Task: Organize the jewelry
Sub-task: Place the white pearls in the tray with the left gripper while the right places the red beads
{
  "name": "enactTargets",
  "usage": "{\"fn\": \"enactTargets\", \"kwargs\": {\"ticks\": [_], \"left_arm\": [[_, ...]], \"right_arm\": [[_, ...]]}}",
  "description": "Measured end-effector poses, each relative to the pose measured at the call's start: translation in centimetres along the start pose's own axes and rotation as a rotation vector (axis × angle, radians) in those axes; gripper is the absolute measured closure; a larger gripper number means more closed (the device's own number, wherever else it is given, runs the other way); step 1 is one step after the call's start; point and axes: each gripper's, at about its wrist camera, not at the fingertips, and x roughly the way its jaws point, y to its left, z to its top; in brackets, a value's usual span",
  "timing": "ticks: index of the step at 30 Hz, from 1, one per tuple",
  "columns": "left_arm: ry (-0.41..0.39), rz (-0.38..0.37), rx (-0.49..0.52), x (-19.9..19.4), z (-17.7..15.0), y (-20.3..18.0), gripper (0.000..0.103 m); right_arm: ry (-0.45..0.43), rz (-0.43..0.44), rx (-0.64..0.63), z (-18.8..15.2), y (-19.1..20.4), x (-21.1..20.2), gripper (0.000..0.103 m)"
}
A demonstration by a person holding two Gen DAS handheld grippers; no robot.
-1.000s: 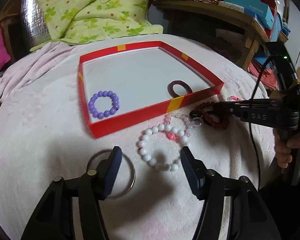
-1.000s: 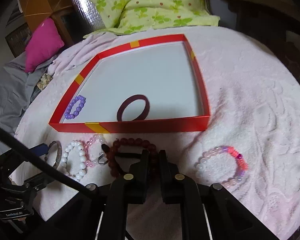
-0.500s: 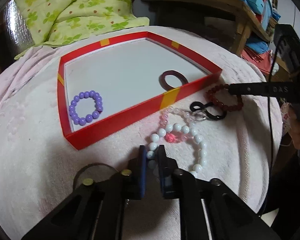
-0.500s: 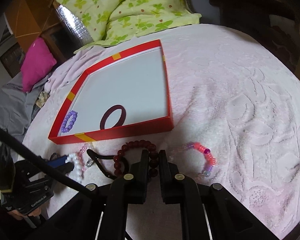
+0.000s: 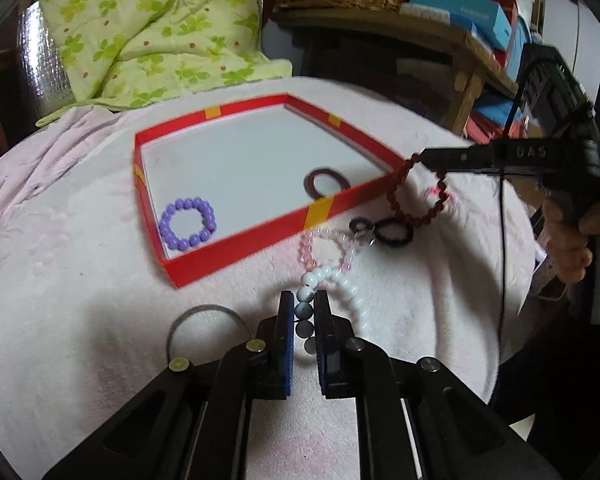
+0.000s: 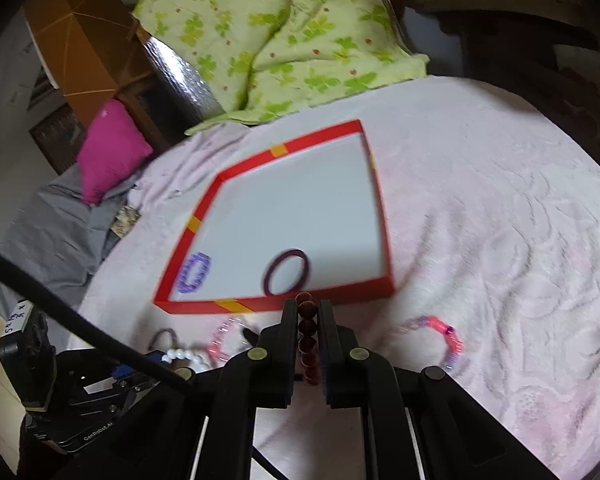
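A red tray [image 5: 236, 240] [image 6: 340, 296] with a white floor lies on the pink blanket. Inside it are a purple bead bracelet [image 5: 187, 223] [image 6: 194, 272] and a dark bangle [image 5: 326, 182] [image 6: 286, 272]. My left gripper [image 5: 304, 304] is shut on the white bead bracelet [image 5: 350, 288], just in front of the tray. My right gripper [image 6: 306, 312] is shut on the dark red bead bracelet [image 5: 420, 196] [image 6: 306, 332], which hangs lifted beside the tray's near right corner. On the blanket lie a pale pink bead bracelet [image 5: 324, 248], a black loop [image 5: 384, 232], a silver bangle [image 5: 208, 324] and a pink-purple bracelet [image 6: 440, 334].
A green floral quilt [image 5: 148, 28] lies behind the tray. A wooden shelf [image 5: 440, 32] with a basket and boxes stands at the back right. A magenta cushion [image 6: 108, 148] sits off the bed's left side. A person's hand [image 5: 572, 240] holds the right gripper's handle.
My left gripper has shut on the white bead bracelet and pulled part of it up. My right gripper has lifted the dark red bracelet off the blanket, away from the black loop.
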Motion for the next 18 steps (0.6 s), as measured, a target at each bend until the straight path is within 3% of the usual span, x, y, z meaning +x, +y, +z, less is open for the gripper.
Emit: {"fn": "enactTargets", "kwargs": {"ticks": [11,18], "left_arm": [[-0.118,-0.047,-0.018,-3.1,3.4,-0.1,0.093],[-0.097,-0.008,-0.036,-0.3,8.0,0.9,0.093]], "right_arm": [[-0.102,0.079,-0.027,1.5,3.1,-0.5,0.093],[-0.099,0.079,0.005,4.7,3.8,2.9,0.092]]}}
